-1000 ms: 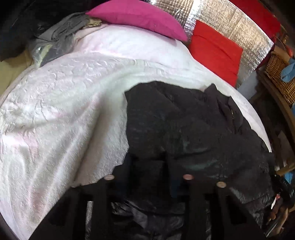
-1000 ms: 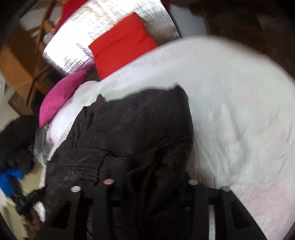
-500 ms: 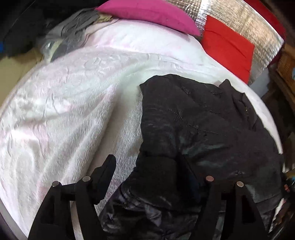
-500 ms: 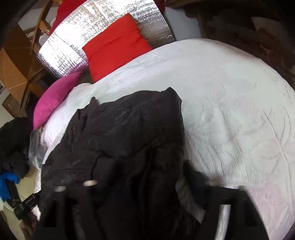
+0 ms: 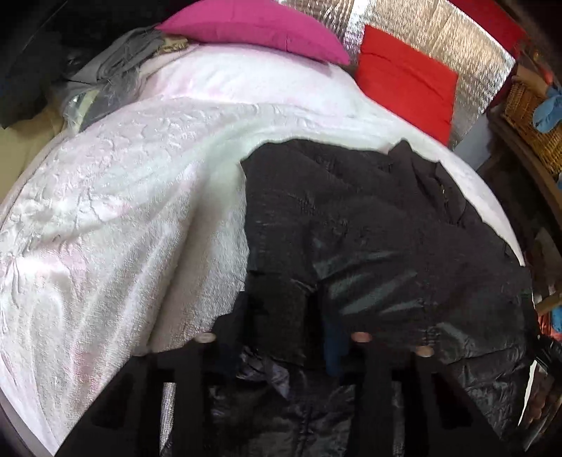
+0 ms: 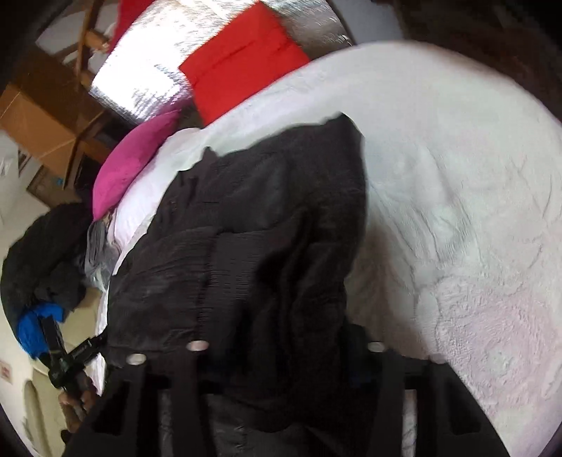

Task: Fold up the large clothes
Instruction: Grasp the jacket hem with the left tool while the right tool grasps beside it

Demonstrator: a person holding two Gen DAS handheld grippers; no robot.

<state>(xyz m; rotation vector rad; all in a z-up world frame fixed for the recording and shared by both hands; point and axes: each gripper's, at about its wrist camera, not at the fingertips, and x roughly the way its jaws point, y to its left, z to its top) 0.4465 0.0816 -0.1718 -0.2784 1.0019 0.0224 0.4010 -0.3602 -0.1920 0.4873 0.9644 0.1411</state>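
Since half a second ago both the left gripper and right gripper are pinching the black jacket's near hem (knit cuff included); lift evenly, carry it far across the white bedspread

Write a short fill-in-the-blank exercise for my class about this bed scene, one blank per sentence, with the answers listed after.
1. The jacket lying on the white bedspread is ____ in colour.
2. Beside the pink pillow at the head of the bed lies a ____ pillow.
3. Behind the pillows stands a shiny ____ panel.
4. The left gripper and the right gripper both point at the ____.

Answers: black; red; silver; jacket
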